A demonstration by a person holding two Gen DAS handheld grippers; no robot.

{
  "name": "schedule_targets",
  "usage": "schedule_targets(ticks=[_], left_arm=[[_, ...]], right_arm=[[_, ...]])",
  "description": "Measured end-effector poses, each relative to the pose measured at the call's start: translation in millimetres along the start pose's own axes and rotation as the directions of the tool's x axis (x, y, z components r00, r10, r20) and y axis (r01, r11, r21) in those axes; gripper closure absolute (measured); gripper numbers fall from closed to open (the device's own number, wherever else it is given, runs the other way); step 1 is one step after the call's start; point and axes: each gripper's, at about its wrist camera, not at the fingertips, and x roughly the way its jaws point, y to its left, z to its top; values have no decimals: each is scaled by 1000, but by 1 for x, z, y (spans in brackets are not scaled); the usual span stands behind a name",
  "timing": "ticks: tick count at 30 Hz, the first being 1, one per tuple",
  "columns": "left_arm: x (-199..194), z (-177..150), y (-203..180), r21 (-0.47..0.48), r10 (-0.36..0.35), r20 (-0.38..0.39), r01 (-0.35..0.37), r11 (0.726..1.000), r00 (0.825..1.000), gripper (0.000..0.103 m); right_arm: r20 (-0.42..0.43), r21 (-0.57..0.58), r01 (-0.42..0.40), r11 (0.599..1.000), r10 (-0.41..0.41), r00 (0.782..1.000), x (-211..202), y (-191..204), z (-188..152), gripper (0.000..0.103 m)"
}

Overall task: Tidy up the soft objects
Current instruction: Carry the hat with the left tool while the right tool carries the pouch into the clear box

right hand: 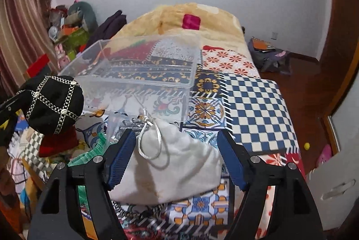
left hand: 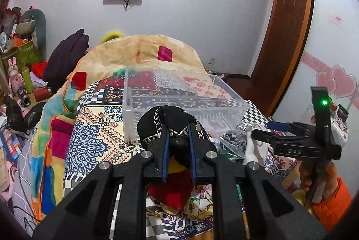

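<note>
My left gripper [left hand: 178, 130] is shut on a black cap with silver trim [left hand: 166, 119] and holds it up just in front of a clear plastic box [left hand: 179, 94]. The cap also shows at the left of the right wrist view [right hand: 53, 101]. My right gripper [right hand: 176, 141] is open, its fingers either side of a white drawstring pouch [right hand: 177, 163] that lies on the patterned bedcover below the box [right hand: 143, 74]. The right gripper shows at the right of the left wrist view [left hand: 264, 135].
A clear bag of dark beads [left hand: 231, 139] lies beside the pouch. A red soft item [right hand: 59, 141] and other fabrics [left hand: 199, 204] lie under the cap. A folded yellow quilt [right hand: 179, 18] lies behind the box. Clutter [left hand: 20, 56] stands left of the bed; the wooden floor [right hand: 309, 92] is at the right.
</note>
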Motion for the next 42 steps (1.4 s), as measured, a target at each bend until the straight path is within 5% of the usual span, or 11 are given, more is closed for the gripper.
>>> schedule_targets(ticks=[2, 6, 15, 22, 28, 42], left_arm=[[1, -1, -2, 6, -1, -1, 1, 1000, 1000, 88], [2, -1, -1, 8, -3, -3, 3, 1000, 1000, 88], [-3, 6, 3, -8, 9, 17, -9, 1000, 1000, 88], [-9, 34, 6, -13, -11, 78, 12, 1000, 997, 88], [1, 63, 6, -4, -20, 108, 20, 1000, 994, 88], [98, 78, 34, -82, -38, -132, 27, 996, 991, 88]], right_arm=[[-18, -14, -4, 1000, 4, 1000, 3, 2, 0, 69], [-42, -30, -13, 999, 12, 999, 3, 4, -5, 90], [57, -29, -25, 999, 27, 998, -34, 6, 0, 93], [203, -23, -36, 999, 40, 978, -71, 14, 35, 93], [271, -46, -10, 999, 22, 962, -62, 30, 69, 92], [170, -82, 25, 996, -11, 985, 8, 45, 100, 92]])
